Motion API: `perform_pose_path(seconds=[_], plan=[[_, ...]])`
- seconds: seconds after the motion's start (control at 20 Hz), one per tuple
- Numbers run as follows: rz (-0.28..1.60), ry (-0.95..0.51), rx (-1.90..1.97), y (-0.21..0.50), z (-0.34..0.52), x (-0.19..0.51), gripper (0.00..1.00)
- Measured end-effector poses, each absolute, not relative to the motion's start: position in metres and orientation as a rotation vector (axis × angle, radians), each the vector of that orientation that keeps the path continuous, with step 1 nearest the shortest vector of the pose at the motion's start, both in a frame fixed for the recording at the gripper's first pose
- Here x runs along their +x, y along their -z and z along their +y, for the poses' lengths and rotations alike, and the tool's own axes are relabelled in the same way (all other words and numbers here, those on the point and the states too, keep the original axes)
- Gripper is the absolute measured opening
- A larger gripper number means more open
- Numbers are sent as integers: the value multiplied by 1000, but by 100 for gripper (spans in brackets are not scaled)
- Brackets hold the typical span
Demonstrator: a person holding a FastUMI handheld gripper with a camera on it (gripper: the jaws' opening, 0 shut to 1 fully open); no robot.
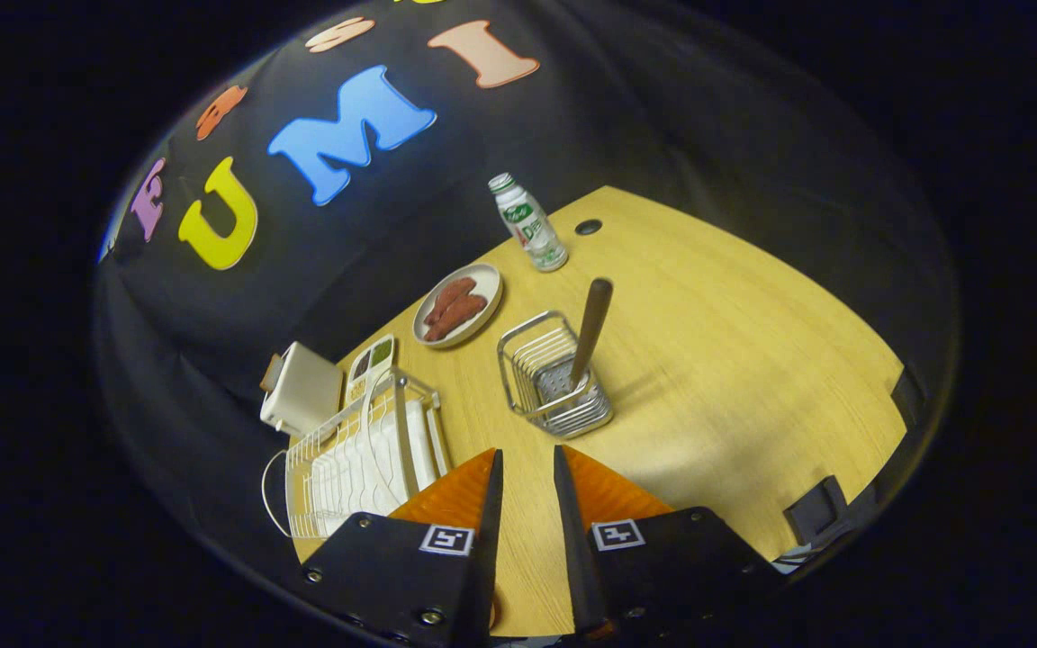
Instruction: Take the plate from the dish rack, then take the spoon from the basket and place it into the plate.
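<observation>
A white wire dish rack (pixel 338 468) stands just ahead and left of my left finger. A pale plate (pixel 400 423) stands on edge in the rack's far end. Ahead of the fingers and slightly right sits a metal wire basket (pixel 554 378). A spoon with a brown handle (pixel 592 324) leans upright inside it. My gripper (pixel 527 457) hovers above the wooden table (pixel 734 360), open by a narrow gap with nothing between its fingers. Both the rack and the basket lie beyond the fingertips, untouched.
Beyond the basket lies a round plate of brown sausages (pixel 457 306), and a white bottle with a green label (pixel 529 225) stands farther back. A white boxy appliance (pixel 302 389) and a small two-part dish (pixel 371 362) sit behind the rack. Dark clamps (pixel 814 509) grip the table's right edge.
</observation>
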State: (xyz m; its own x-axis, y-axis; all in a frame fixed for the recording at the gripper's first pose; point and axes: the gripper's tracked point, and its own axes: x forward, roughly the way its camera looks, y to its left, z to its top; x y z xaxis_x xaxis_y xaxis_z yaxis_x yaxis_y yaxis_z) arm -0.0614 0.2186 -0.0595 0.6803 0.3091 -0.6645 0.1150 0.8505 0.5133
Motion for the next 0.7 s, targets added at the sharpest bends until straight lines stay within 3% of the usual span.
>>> perform_pose_path(seconds=[0.2,0.7], plan=[[727,-25,537,53,187,-33,33],[749,43,602,82,189,10,33]])
